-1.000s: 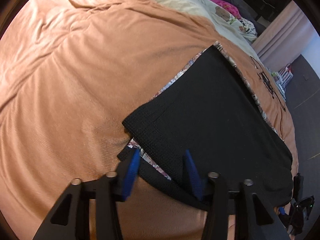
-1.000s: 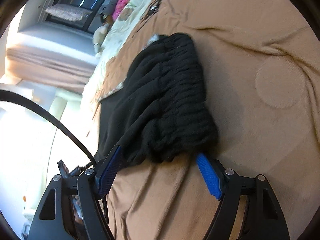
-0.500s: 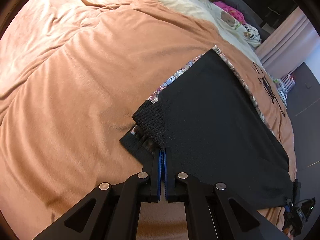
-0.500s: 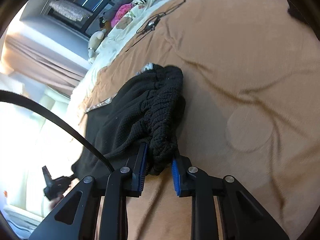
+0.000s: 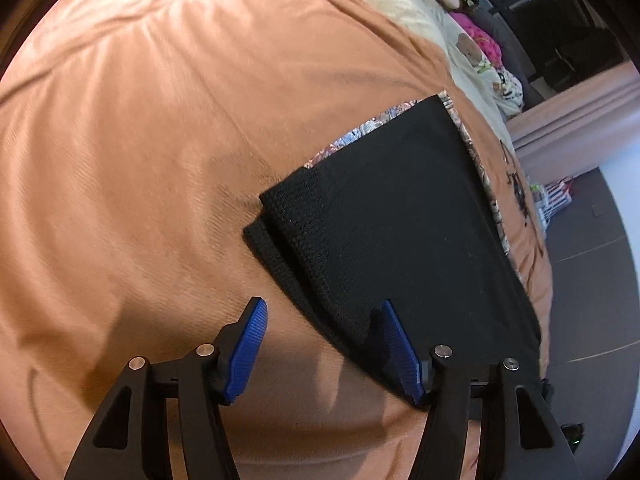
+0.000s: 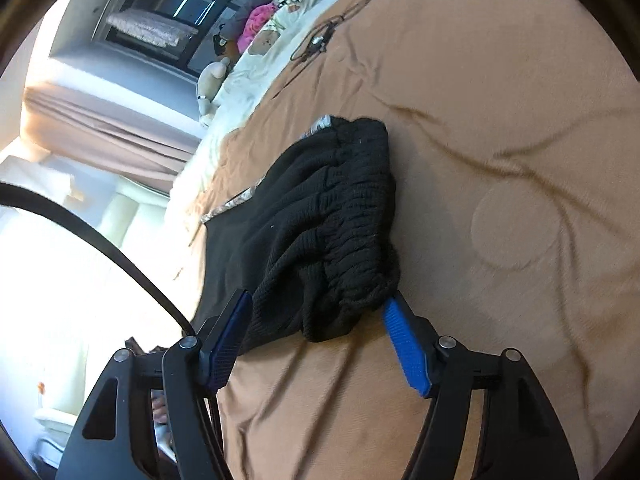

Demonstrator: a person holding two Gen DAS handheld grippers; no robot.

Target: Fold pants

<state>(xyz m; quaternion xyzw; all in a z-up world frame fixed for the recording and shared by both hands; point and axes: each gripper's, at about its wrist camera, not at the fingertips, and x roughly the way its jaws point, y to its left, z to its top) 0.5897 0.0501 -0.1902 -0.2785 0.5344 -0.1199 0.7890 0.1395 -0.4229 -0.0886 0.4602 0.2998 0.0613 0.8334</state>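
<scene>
Black knit pants point(image 5: 400, 224) lie folded flat on the orange bedspread, with a patterned cloth edge point(image 5: 468, 136) showing beneath them. My left gripper point(image 5: 324, 348) is open at the pants' near hem edge; its right fingertip rests over the fabric, its left over bare blanket. In the right wrist view the gathered waistband end of the pants point(image 6: 340, 232) lies bunched on the bed. My right gripper point(image 6: 320, 340) is open, its blue pads either side of the waistband's near end, holding nothing.
The orange bedspread point(image 5: 140, 160) covers the bed, wrinkled at the right point(image 6: 520, 200). Cream bedding with plush toys point(image 5: 472, 44) lies at the head. A black cable point(image 6: 320, 40) lies on the blanket. Curtains point(image 6: 112, 120) and floor point(image 5: 592, 248) lie beyond the bed edge.
Both grippers were shut on the pants half a second ago; both have now opened and released the fabric. The hem corner and the waistband have settled flat on the bed.
</scene>
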